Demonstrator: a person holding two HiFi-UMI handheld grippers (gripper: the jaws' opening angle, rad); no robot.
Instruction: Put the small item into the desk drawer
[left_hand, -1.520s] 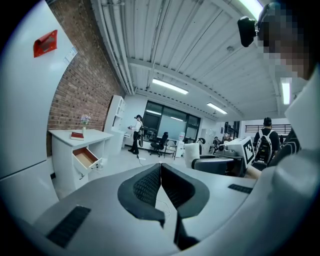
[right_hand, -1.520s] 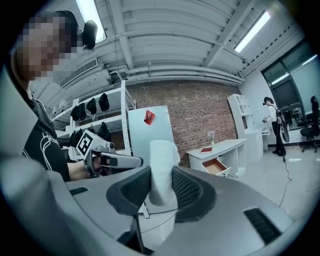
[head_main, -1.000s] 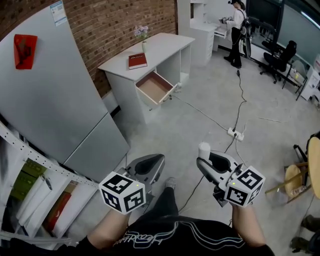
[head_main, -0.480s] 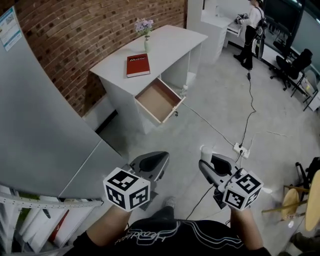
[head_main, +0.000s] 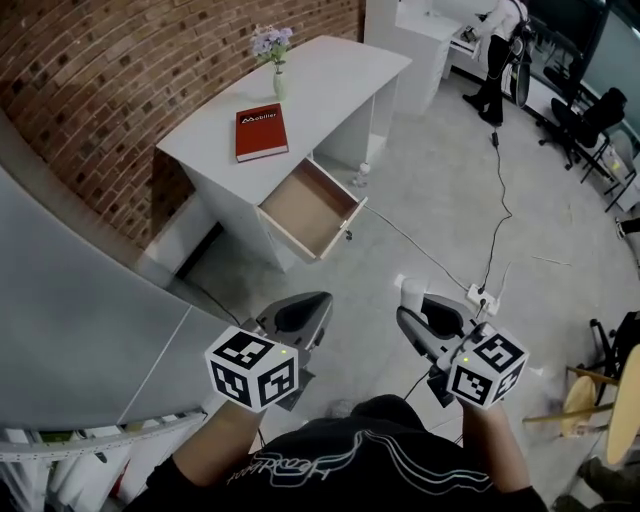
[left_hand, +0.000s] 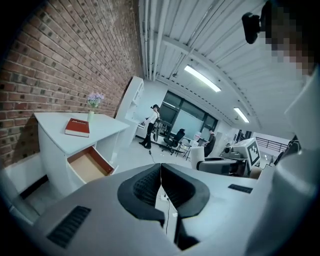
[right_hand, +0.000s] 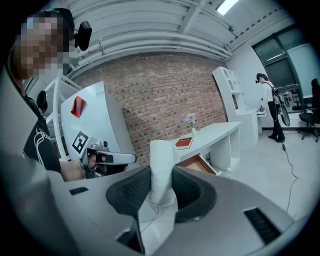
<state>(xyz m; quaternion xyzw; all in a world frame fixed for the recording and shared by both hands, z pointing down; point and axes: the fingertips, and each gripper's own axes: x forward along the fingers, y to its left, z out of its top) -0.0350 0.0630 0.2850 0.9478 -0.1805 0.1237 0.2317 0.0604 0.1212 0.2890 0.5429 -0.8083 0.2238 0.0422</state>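
Note:
My right gripper (head_main: 413, 308) (right_hand: 161, 186) is shut on a small white cylinder (head_main: 411, 296) (right_hand: 161, 170) that stands upright between its pads. My left gripper (head_main: 305, 312) (left_hand: 161, 186) is shut with nothing in it, its pads touching. Both are held over the grey floor, short of a white desk (head_main: 330, 80) (right_hand: 220, 131) against the brick wall. The desk's drawer (head_main: 305, 208) (left_hand: 87, 166) (right_hand: 197, 164) is pulled out and looks empty. It lies ahead of both grippers and to their left in the head view.
A red book (head_main: 260, 131) (left_hand: 77, 127) and a small vase of flowers (head_main: 274, 60) lie on the desk top. A grey fridge (head_main: 70, 310) stands close on the left. A power strip (head_main: 480, 298) and cable cross the floor. A person (head_main: 500, 45) stands far off by office chairs (head_main: 585, 115).
Both grippers have moved forward across the floor toward the desk, which now looks nearer and larger. The white cylinder stays in the right gripper. The shelf at lower left has mostly dropped from view.

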